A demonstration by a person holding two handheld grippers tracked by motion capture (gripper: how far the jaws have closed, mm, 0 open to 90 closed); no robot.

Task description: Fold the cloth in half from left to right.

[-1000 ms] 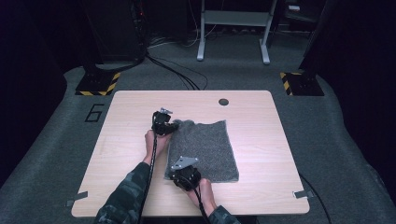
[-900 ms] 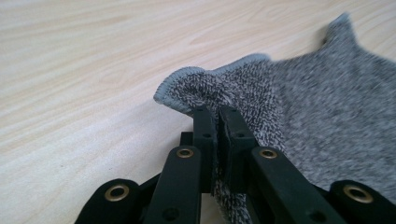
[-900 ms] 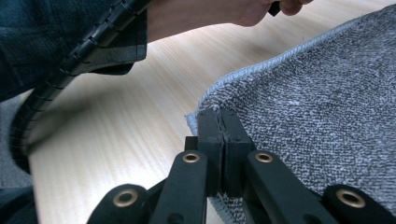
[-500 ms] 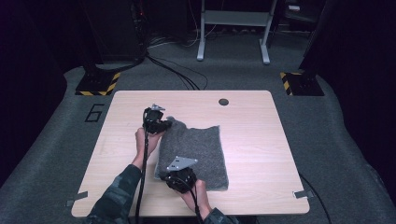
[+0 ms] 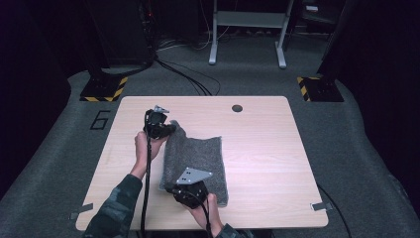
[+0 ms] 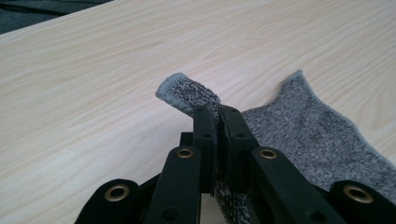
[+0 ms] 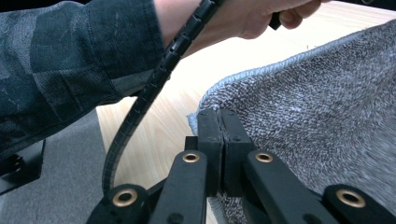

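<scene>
Grey towel (image 5: 198, 158) folded narrower | left gripper (image 5: 171, 128), right gripper (image 5: 173, 190) clamped on its corners

A large "6" (image 5: 100, 119) is marked on the grey floor left of the table.

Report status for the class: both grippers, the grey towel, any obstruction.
Left gripper shut on grey knitted towel, far corner. Right gripper shut on near corner. Wooden table clear around it.
</scene>
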